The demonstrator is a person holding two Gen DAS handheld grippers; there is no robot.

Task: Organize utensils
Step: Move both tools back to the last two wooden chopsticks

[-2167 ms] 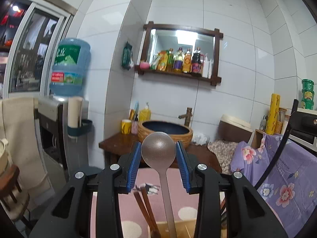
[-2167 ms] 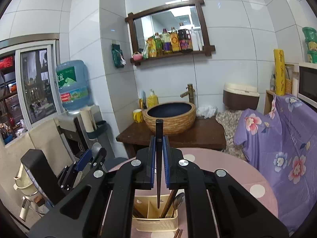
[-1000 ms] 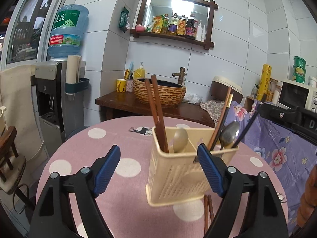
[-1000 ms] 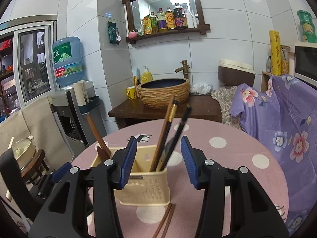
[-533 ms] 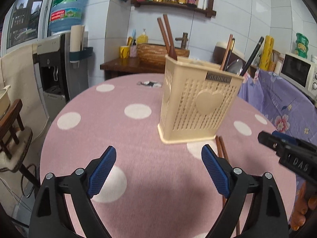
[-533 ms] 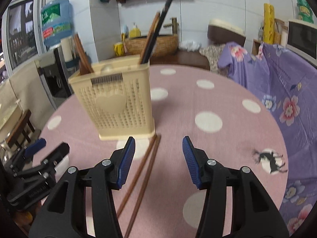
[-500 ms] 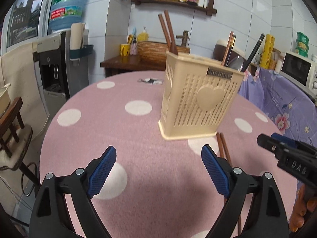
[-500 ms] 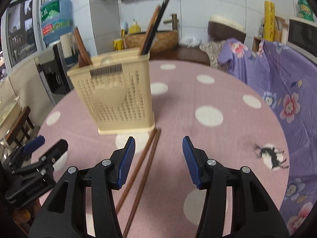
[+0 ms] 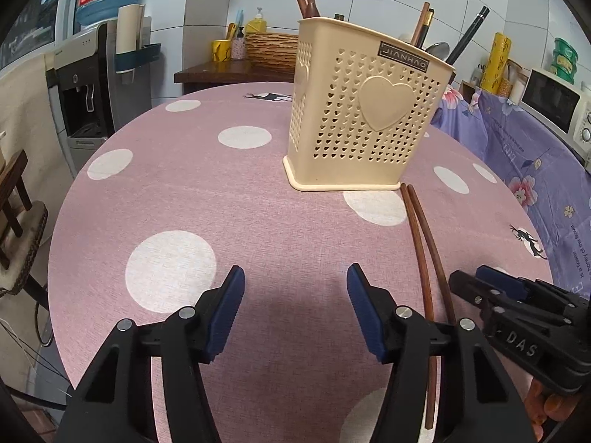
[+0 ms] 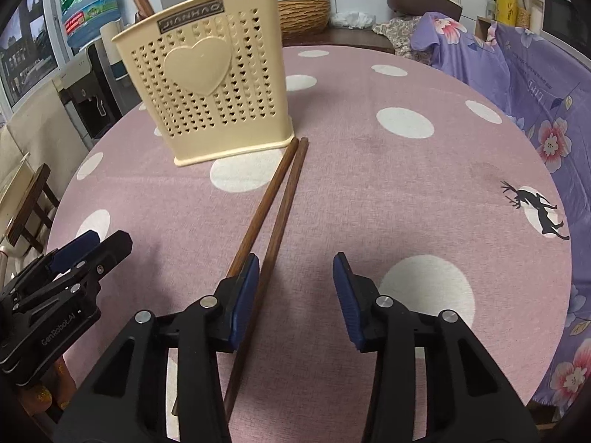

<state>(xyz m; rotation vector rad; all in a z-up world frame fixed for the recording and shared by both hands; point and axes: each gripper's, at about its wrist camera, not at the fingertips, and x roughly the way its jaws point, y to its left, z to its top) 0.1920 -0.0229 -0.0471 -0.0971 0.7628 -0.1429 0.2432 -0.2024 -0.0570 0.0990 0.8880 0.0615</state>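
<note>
Holder plate: "JIANHAO", on the cream holder's upper front, ahead and left of the right gripper; in the left wrist view the same plate stands ahead and right of the left gripper.
Right gripper: "DAS", white letters on its black body, seen at the right of the left gripper.
Left gripper: "GenRobot.AI", white letters on its black body, seen at the left of the right gripper.
Jug label: print too small to read.
</note>
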